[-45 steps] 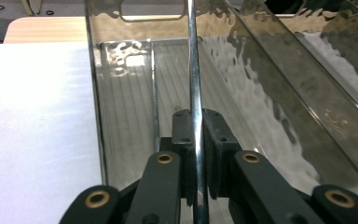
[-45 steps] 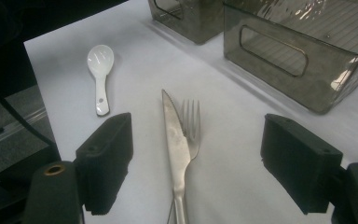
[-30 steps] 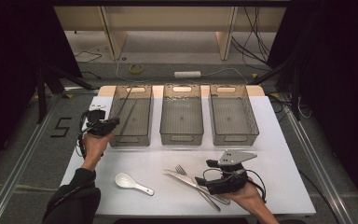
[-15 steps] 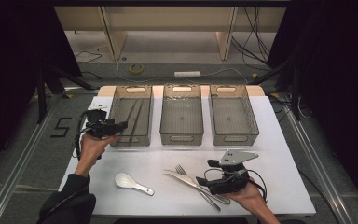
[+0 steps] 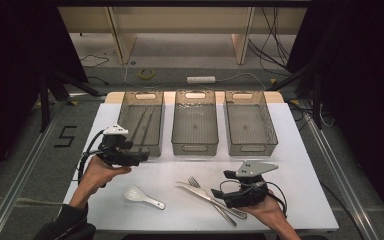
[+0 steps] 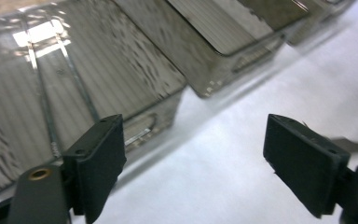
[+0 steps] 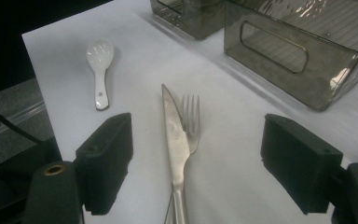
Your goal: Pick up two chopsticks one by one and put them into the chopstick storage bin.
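Sorting cutlery from the bench (image 5: pixel 300 150) into bins appears to be the work in hand.

**Tool state.** The left tool (image 5: pixel 141 158) sits at the near end of the left bin (image 5: pixel 141 120). Its jaws have just been opening and now stand wide, with nothing between them; the left gripper view shows only bare bench between the pads (image 6: pixel 100 156). The right tool (image 5: pixel 215 192) hovers low over the bench near the person's edge, jaws spread wide and holding nothing.

**Position of the work.** In the right gripper view the knife (image 7: pixel 175 140) and fork (image 7: pixel 191 119) lie side by side and touching, directly between the right tool's jaws. The spoon (image 5: pixel 142 196) lies to their left, well apart.

**Procedure.**
1. Lower the right tool square over one handle, not both.
2. Because knife and fork touch, take the outer piece first, or nudge them apart.
3. Close fully before lifting; flat steel slips.
4. Keep the left tool clear of the bin rim while withdrawing.

**Count.**
- Bins: three, in a row across the far side of the bench.
- Knife: one. Fork: one. Spoon: one.
- Long thin pieces (image 5: pixel 142 125) in the left bin: probably two, possibly chopsticks; glare on the ribbed plastic makes this uncertain.
- Middle bin (image 5: pixel 195 122) and right bin (image 5: pixel 250 122): no contents seen.
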A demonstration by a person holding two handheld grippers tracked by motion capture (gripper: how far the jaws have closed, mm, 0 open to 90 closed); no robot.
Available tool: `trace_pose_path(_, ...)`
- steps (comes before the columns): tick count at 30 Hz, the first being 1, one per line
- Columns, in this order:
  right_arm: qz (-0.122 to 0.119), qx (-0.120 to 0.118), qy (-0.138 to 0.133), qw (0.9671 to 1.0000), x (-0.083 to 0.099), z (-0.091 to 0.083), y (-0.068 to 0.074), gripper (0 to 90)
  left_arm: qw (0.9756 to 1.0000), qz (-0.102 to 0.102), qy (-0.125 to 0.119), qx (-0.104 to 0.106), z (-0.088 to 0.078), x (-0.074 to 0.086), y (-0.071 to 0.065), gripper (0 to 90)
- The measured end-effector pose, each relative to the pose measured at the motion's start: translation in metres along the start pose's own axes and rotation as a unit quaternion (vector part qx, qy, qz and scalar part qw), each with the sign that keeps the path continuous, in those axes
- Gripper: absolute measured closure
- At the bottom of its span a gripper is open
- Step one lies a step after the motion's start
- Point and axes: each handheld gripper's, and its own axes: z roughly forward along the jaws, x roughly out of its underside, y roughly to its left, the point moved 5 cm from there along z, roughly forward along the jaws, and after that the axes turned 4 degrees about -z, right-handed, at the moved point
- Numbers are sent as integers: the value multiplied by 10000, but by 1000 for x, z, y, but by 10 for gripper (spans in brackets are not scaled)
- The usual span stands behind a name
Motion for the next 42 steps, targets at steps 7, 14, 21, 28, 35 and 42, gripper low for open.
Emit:
trace_pose_path(7, 52, 41, -52, 10000, 1, -2, -2, 260, 9989, 311, 168, 304, 0, 8, -19, 172)
trace_pose_path(14, 95, 42, -61, 9999, 1, -2, -2, 257, 9955, 724, 494, 365, 2, 17, -30, 161)
trace_pose_path(21, 97, 15, -61, 9999, 3, -2, -5, 257, 9906, 1022, 791, 445, 6, 25, -42, 161)
trace_pose_path(28, 97, -30, -54, 9999, 4, -1, -6, 257, 9848, 1305, 1056, 447, 11, 31, -51, 161)
trace_pose_path(35, 109, -19, -44, 9999, 4, -3, -4, 257, 9787, 1537, 1271, 481, 17, 40, -58, 160)
trace_pose_path(42, 92, -37, -16, 9999, 4, -1, -4, 257, 9730, 1710, 1476, 484, 19, 47, -62, 155)
